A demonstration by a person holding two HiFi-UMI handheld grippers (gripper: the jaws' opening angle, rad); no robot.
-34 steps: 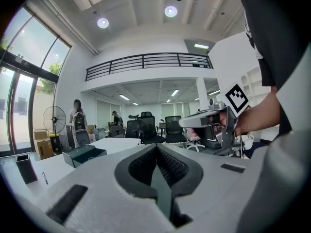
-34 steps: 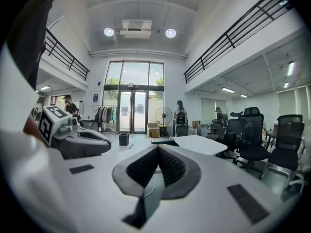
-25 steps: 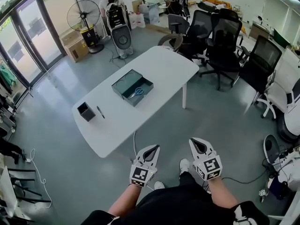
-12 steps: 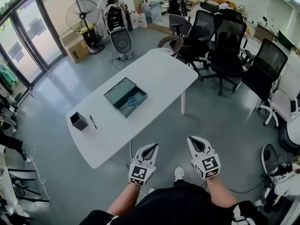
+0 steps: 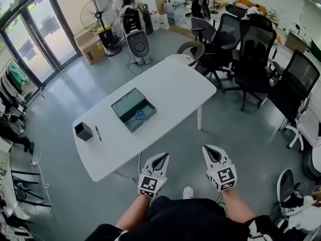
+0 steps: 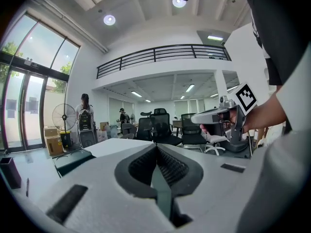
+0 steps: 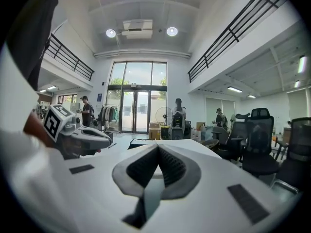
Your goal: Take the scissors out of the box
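Observation:
A dark green open box (image 5: pixel 131 108) lies on the white table (image 5: pixel 170 82), and blue-handled scissors (image 5: pixel 139 115) rest inside it near its right side. Both grippers hang in the air short of the table's near edge, above the floor, well away from the box. My left gripper (image 5: pixel 163 158) is shut with nothing in it; its jaws (image 6: pixel 156 147) meet at the tip. My right gripper (image 5: pixel 210 151) is also shut and empty, its jaws (image 7: pixel 158 148) closed together. Seen from the left gripper, the box (image 6: pixel 73 159) shows low at the left.
A black square cup (image 5: pixel 83 131) and a pen (image 5: pixel 98 133) sit at the table's left end. Black office chairs (image 5: pixel 251 49) crowd the far right side. A standing fan (image 5: pixel 100 16), cardboard boxes and people stand at the back. A cable runs on the floor under the table.
The table and box have slid down and left in the head view as the person walks. Both grippers keep their place in the picture and stay shut.

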